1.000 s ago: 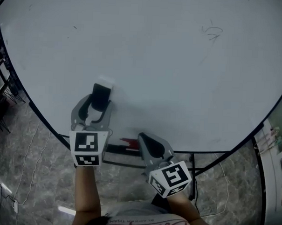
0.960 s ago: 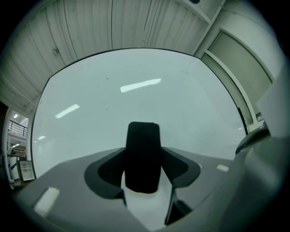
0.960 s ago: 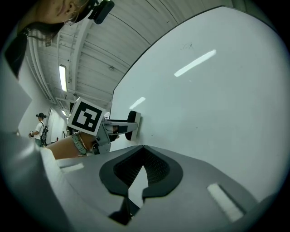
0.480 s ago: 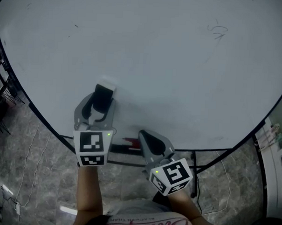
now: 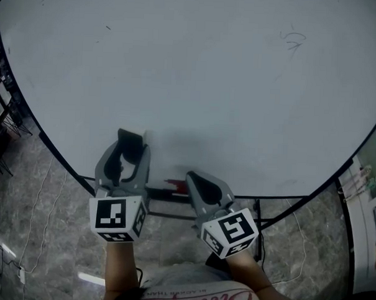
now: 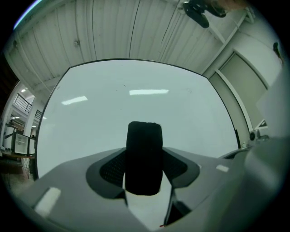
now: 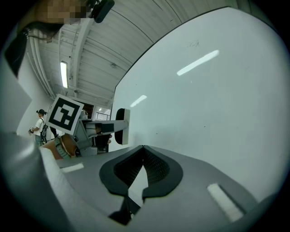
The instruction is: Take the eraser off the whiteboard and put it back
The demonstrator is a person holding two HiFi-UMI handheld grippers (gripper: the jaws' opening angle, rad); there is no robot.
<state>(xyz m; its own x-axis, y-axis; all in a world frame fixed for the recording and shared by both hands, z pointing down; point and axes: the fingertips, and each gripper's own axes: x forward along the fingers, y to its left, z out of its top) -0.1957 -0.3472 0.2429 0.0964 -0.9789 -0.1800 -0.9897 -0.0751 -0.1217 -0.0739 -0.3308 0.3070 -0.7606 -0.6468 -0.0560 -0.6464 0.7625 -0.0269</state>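
Observation:
The eraser (image 5: 131,139), black on one face and white on the other, sits between the jaws of my left gripper (image 5: 130,145), which is shut on it in front of the lower part of the whiteboard (image 5: 210,79). In the left gripper view the eraser (image 6: 144,158) stands upright with its black face toward the camera. From the right gripper view the eraser (image 7: 121,126) shows side-on, white side toward the whiteboard (image 7: 204,90), seemingly a little off it. My right gripper (image 5: 195,181) hangs lower right, shut and empty, by the board's bottom edge.
A red marker (image 5: 173,184) lies on the ledge under the board, between the grippers. Faint scribbles (image 5: 292,40) mark the board's upper right. The stand's legs (image 5: 259,233) and cables (image 5: 28,245) cross the stone floor. A person (image 7: 40,122) stands far off at the left.
My left gripper has drawn back toward me, down the head view, with the eraser still in it, and it has rolled slightly. The right gripper has stayed put.

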